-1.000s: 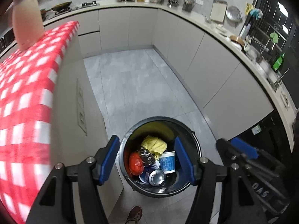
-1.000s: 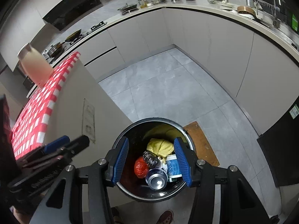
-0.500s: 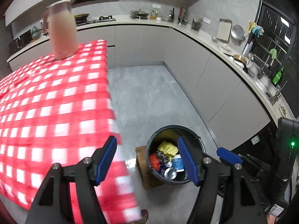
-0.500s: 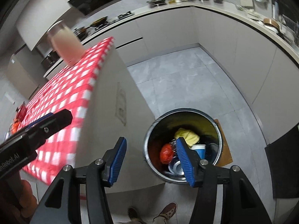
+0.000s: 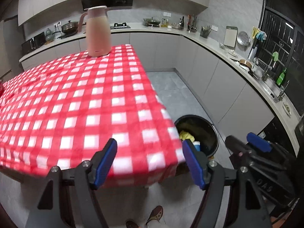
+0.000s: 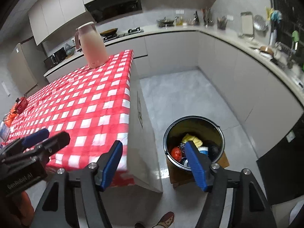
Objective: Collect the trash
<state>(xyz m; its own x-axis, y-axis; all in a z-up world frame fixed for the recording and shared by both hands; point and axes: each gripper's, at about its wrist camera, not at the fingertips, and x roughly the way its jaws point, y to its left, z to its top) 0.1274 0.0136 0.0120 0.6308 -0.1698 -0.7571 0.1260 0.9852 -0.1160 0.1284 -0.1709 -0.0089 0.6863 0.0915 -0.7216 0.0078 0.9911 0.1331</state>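
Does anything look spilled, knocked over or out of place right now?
Nothing stands out. The bin stands upright on the floor with the trash inside it, none on the floor around it. The jug stands upright on the checked cloth. Both grippers are empty.

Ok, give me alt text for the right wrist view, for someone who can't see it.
The right gripper, open and empty, hangs above the floor between a table with a red-checked cloth and a black bin holding trash. A pink jug stands at the table's far corner, and the left gripper shows at the left edge.
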